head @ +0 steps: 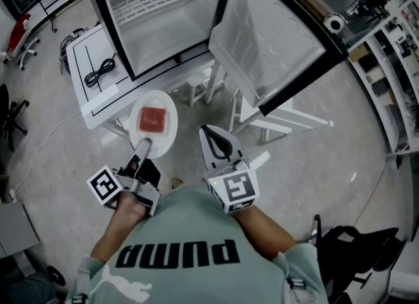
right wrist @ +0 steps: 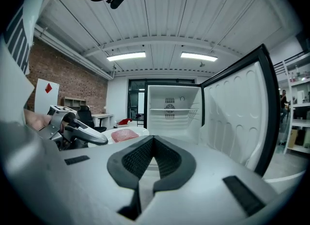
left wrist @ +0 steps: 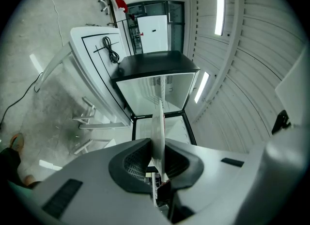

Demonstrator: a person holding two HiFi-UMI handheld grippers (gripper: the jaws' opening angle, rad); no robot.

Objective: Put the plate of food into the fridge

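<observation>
A white plate (head: 165, 107) carrying a red slab of food (head: 152, 119) hangs in front of the open fridge (head: 163, 14), below its white interior. My left gripper (head: 143, 147) is shut on the plate's near rim. In the left gripper view the plate (left wrist: 158, 115) stands edge-on between the pads of the left gripper (left wrist: 158, 151). My right gripper (head: 211, 133) is beside the plate on its right, shut and empty. In the right gripper view the right gripper (right wrist: 153, 140) points at the fridge (right wrist: 169, 107), with the plate (right wrist: 139, 130) to its left.
The fridge door (head: 268, 34) swings out to the right, over white stool frames (head: 262, 118). Left of the fridge stands a white table holding a black cable (head: 98, 71). Shelving (head: 400, 67) lines the right side, and a black bag (head: 353, 250) lies at lower right.
</observation>
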